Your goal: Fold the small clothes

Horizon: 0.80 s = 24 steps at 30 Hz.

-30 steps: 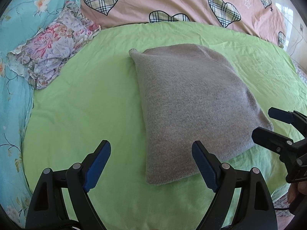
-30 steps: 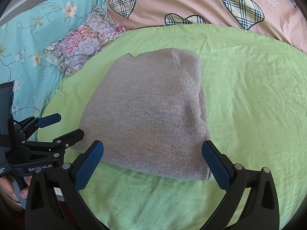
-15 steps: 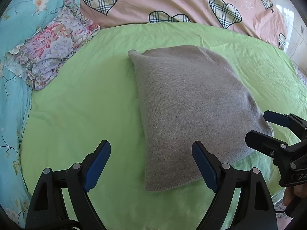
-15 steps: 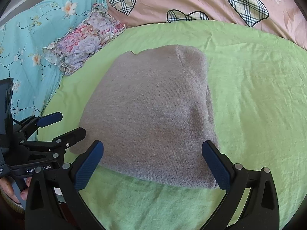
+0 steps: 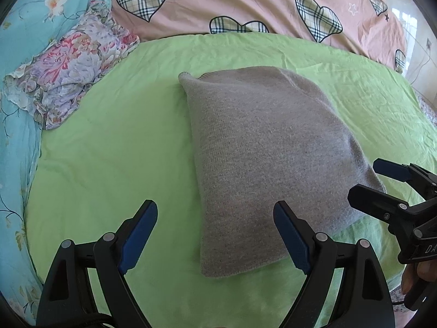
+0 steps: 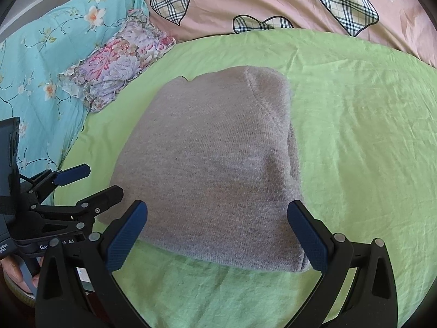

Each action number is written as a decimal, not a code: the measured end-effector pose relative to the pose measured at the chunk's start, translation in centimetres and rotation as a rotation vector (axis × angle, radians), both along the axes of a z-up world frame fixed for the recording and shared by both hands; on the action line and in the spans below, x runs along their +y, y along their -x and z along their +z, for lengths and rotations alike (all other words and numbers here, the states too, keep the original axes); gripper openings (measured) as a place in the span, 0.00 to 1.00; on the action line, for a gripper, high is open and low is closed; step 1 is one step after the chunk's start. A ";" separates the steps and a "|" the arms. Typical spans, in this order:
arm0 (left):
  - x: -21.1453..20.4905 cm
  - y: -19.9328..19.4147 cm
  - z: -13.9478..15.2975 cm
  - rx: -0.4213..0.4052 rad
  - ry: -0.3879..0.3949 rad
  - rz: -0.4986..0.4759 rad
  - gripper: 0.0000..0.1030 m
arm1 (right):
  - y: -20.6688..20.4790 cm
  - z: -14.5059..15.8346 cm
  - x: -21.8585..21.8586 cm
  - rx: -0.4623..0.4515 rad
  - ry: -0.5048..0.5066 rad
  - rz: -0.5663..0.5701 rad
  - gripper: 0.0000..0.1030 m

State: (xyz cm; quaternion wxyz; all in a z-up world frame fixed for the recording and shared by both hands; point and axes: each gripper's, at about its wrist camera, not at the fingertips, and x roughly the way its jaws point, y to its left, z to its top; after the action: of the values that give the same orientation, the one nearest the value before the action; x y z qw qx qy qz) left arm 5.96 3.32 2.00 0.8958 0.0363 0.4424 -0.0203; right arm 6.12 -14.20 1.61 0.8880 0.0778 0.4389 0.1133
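A grey knitted garment lies folded into a compact rectangle on the green sheet; it also shows in the right wrist view. My left gripper is open and empty, just above the garment's near left corner. My right gripper is open and empty, over the garment's near edge. Each gripper shows in the other's view: the right one at the garment's right corner, the left one at its left corner. Neither touches the cloth.
A floral frilled cloth lies at the far left on a turquoise flowered quilt. A pink quilt with plaid hearts lies along the back. The sheet's front edge is near the grippers.
Both grippers have moved slightly forward toward the garment, staying open. The garment has not moved.
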 end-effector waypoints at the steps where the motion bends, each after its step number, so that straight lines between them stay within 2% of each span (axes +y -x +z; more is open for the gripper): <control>1: 0.0 0.0 0.0 -0.001 0.001 -0.001 0.85 | 0.0 0.0 0.0 -0.001 -0.002 0.000 0.99; 24: -0.6 0.1 0.4 -0.008 0.004 -0.008 0.85 | 0.0 0.3 -0.2 -0.003 -0.010 -0.008 0.99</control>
State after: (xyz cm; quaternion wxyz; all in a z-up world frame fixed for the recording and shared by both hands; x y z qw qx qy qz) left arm 5.84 2.75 2.36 0.8976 0.0366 0.4386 -0.0247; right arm 6.13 -14.40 1.89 0.8887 0.0838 0.4366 0.1122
